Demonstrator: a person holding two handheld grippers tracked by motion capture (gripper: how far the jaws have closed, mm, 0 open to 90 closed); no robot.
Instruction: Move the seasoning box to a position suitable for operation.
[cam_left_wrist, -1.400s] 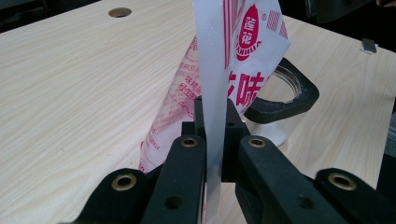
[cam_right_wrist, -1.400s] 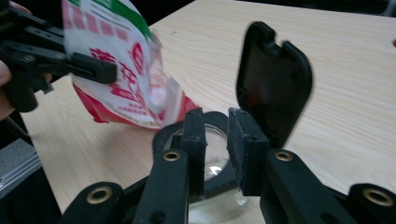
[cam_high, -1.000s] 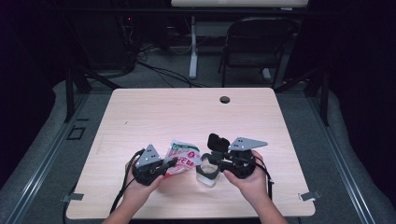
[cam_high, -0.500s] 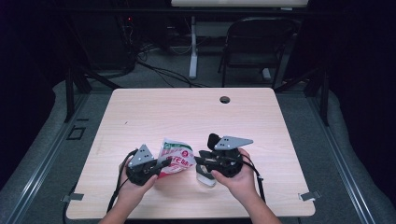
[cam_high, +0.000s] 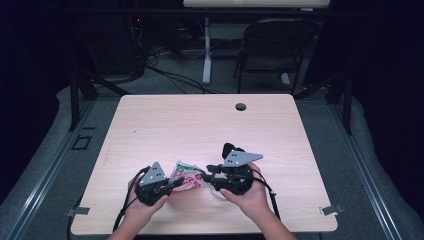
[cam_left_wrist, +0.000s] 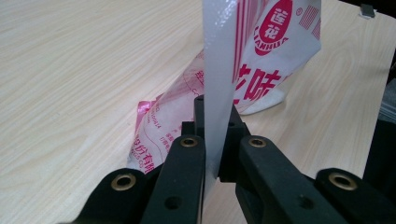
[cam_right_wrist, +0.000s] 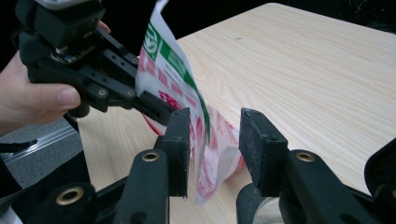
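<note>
1. Right, from the high view we have both hands low at the near edge of the table (cam_high: 200, 120), the left tongs (cam_high: 176, 183) and the right tongs (cam_high: 210, 178) pointed at each other with a red-and-white printed packet (cam_high: 187, 177) between them. A small dark hole (cam_high: 241, 106) sits far back, well apart from the action.

2. Now the left gripper view: our left tongs (cam_left_wrist: 215, 126) are clamped on the packet's (cam_left_wrist: 261, 60) pale sealed edge, which rises upright between the jaws. We judge that grip anchors the packet and lifts one end, while the other end rests on the table (cam_left_wrist: 70, 70).

3. Over to the right gripper view: our right tongs (cam_right_wrist: 215, 135) stand apart, straddling the packet (cam_right_wrist: 205, 140) without pinching it. The left tongs (cam_right_wrist: 154, 105) and the hand (cam_right_wrist: 32, 95) behind them hold the top edge opposite. We reckon the right side is lining up a second grip, perhaps to pull the packet open.
</note>
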